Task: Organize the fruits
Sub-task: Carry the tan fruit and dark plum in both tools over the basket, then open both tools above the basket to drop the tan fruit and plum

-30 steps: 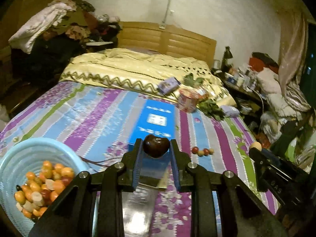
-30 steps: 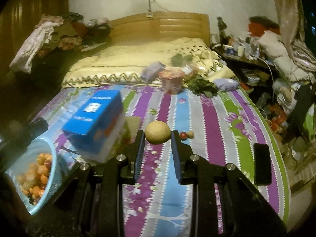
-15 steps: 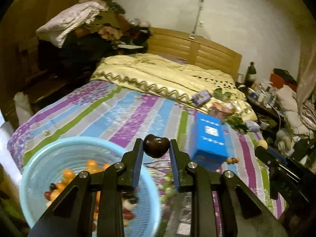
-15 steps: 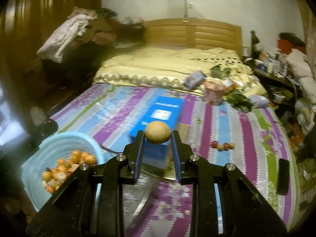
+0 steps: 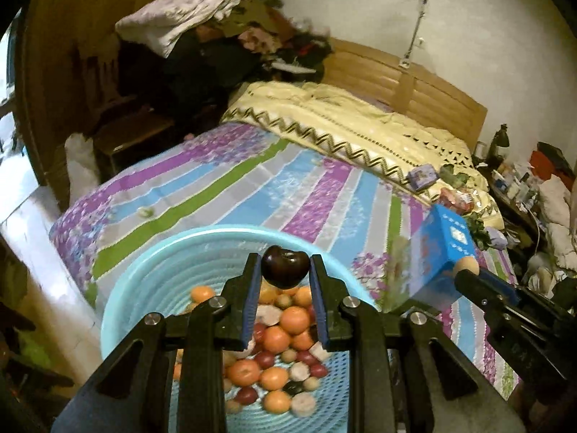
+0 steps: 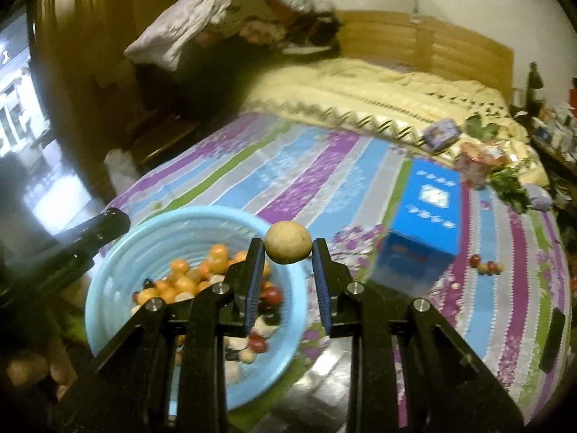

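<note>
Blue box (image 6: pixel 431 202), right of centre on the bed: white emblem and rows of white print are borne on its top face, too blurred to be read. No other text is legible.

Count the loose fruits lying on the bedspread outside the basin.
3, in a short row on the striped bedspread right of the blue box. Others may be hidden behind the box or grippers.

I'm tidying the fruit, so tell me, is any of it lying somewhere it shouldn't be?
Yes. A few small fruits lie loose on the striped bedsheet right of the blue box, apart from the blue basket holding the rest.
</note>
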Available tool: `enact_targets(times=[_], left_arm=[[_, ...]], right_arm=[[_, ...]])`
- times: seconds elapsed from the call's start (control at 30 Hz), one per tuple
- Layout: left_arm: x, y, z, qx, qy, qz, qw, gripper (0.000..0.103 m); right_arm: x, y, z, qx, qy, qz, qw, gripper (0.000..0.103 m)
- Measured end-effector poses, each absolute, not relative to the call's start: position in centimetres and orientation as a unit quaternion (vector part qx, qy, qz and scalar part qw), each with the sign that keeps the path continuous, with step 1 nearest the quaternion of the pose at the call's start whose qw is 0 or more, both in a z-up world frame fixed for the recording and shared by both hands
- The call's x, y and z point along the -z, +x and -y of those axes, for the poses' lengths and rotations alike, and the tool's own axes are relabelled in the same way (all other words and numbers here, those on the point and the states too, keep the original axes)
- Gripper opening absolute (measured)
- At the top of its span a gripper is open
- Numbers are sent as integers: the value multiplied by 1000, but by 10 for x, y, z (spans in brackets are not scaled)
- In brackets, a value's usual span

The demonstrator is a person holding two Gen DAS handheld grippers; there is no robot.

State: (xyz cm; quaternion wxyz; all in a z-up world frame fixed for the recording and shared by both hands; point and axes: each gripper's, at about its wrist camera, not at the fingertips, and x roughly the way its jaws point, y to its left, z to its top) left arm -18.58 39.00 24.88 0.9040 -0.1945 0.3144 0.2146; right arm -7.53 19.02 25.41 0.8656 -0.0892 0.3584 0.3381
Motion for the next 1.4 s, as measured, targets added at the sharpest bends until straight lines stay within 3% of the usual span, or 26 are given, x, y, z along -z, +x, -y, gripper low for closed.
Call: enact_targets(times=[0.6, 1.17, 1.23, 1.27, 1.3, 1.4], left_arm=[[-190, -198, -470, -200, -250, -437, 840, 27], [-171, -185, -473, -169, -264, -475, 823, 27], [-166, -182, -472, -165, -261, -487, 817, 39], [-163, -181, -471, -163, -264, -489, 815, 52], [-161, -182, -471, -160, -268, -489, 815, 57], [-154, -182, -471, -156, -281, -493, 809, 58]], right_arm=[[-188, -44, -256, -412, -142, -554, 710, 28], [-178, -36, -263, -412, -180, -570, 688, 28], [-178, -36, -263, -413, -177, -569, 689, 28], [-177, -36, -262, -413, -175, -569, 689, 28], [-176, -35, -262, -412, -174, -570, 689, 28], [-173, -36, -262, -411, -175, -572, 688, 28]])
